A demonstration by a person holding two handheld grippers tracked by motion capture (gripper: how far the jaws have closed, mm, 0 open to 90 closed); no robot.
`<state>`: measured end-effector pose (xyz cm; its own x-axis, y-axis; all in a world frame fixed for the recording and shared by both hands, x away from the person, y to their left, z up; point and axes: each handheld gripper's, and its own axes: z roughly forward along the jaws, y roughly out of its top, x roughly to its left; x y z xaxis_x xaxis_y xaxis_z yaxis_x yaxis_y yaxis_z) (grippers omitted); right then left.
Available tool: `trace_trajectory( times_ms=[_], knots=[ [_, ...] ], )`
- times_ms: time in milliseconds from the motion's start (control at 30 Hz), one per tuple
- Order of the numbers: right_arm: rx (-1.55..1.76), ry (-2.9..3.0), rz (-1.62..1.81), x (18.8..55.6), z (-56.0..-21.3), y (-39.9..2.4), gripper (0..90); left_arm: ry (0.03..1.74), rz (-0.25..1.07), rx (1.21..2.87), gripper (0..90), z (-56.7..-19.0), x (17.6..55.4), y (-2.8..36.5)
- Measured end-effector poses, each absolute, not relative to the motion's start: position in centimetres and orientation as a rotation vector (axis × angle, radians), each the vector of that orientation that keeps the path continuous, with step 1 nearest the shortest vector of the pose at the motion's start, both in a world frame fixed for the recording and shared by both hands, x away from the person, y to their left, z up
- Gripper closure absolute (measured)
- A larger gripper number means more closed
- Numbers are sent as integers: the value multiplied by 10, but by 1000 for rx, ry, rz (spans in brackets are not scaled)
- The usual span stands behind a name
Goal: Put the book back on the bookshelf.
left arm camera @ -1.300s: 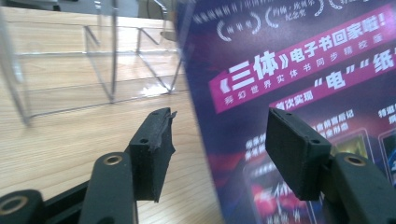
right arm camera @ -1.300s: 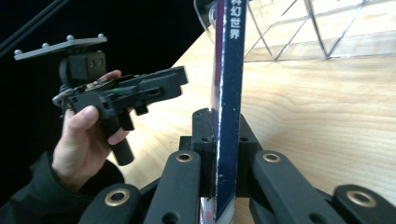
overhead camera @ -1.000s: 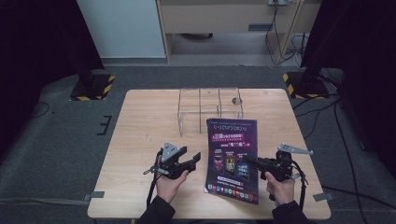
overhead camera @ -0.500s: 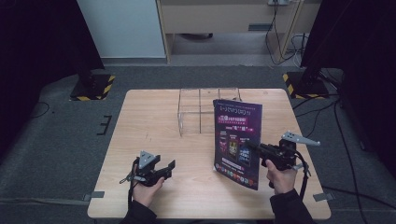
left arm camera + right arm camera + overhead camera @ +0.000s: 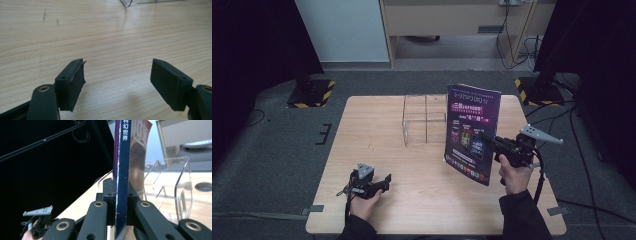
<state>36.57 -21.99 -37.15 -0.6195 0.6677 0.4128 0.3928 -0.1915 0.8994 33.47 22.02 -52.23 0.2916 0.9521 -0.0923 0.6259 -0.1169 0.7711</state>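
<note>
Glossy purple magazine (image 5: 472, 131): upright, pinched by right gripper (image 5: 486, 138) beside clear acrylic rack (image 5: 424, 119). Left gripper (image 5: 384, 182): jaws spread, just opening, nothing between.

You are in a test room, like a lab, not a home. You sit at a small wooden table (image 5: 377, 135) on a grey carpet floor (image 5: 272, 150). At 11 o'clock and at 1 o'clock from the table, black stands rest on feet with yellow and black stripes (image 5: 309, 94). Black curtains (image 5: 257, 40) hang at both sides. Cables (image 5: 517, 45) run over the floor at 1 o'clock. At 12 o'clock stand a pale cabinet (image 5: 342, 27) and a wooden desk (image 5: 452, 15).
</note>
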Motion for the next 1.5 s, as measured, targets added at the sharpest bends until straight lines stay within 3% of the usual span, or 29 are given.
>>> trace_trajectory(
  times_ms=[800,1500],
  knots=[
    [1219,1701,1801,396,-342,-220,844,1451,639,1928,208,-535,340,223],
    [1257,1595,1704,441,-360,-209,843,1467,634,1933,146,-535,341,224]
  ],
)
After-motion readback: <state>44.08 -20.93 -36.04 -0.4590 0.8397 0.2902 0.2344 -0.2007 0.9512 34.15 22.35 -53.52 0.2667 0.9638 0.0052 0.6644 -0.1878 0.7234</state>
